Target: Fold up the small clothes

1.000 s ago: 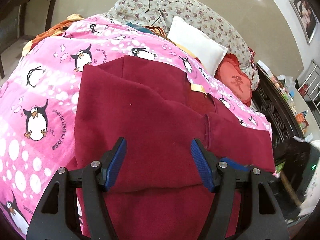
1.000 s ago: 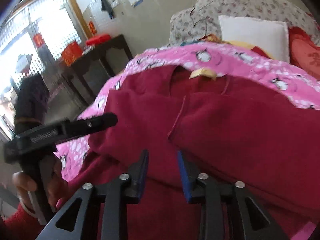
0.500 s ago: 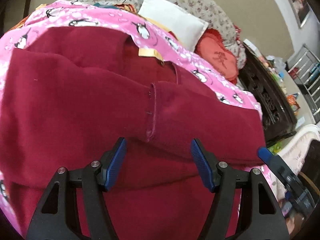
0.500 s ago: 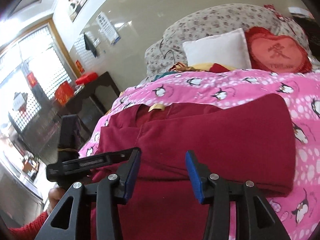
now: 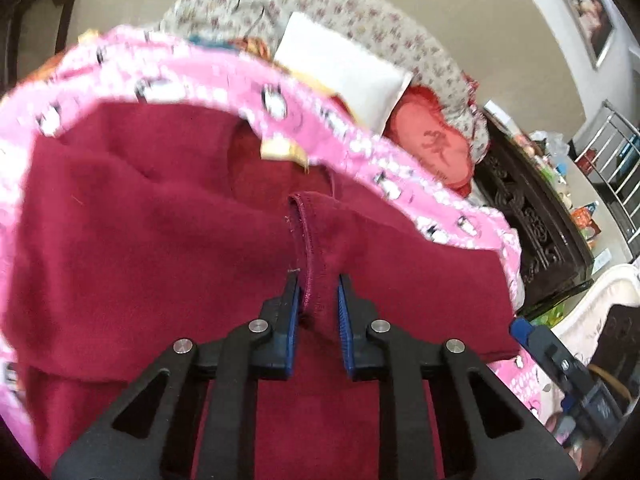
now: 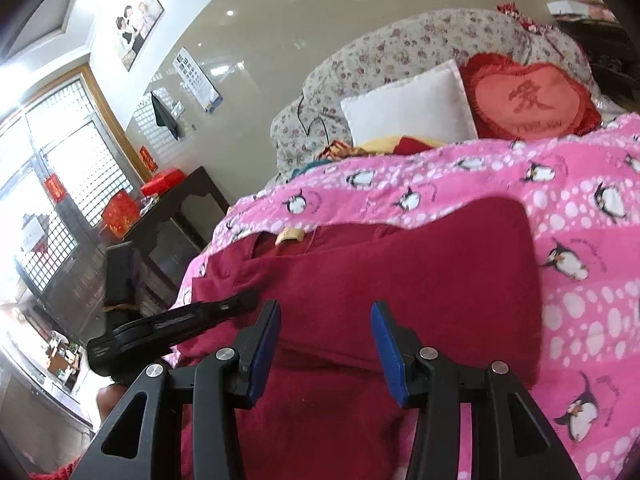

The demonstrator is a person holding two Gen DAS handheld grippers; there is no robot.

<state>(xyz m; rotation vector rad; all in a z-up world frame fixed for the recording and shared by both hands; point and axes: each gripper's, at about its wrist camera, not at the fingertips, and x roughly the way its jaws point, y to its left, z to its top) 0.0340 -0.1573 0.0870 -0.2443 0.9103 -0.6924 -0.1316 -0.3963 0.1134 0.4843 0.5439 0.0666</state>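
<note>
A dark red fleece garment [image 5: 160, 240] lies on a pink penguin blanket [image 5: 224, 80], with both sleeves folded in across its front. A tan neck label [image 5: 280, 150] shows at its collar. My left gripper [image 5: 318, 300] is shut on the stitched cuff edge [image 5: 306, 240] of the right sleeve at the garment's middle. My right gripper [image 6: 324, 344] is open, hovering over the garment [image 6: 420, 280] near its lower part, touching nothing. The left gripper's body also shows in the right wrist view [image 6: 172, 328], at the left.
A white pillow [image 6: 412, 108], a red heart cushion [image 6: 528, 100] and a floral quilt [image 6: 400, 48] lie at the bed's head. A dark carved bed frame [image 5: 532, 208] runs along the right. A dark side table [image 6: 176, 208] with red boxes stands at the left.
My left gripper has closed from wide open onto the sleeve cuff edge. My right gripper has opened wider and drawn back a little over the garment.
</note>
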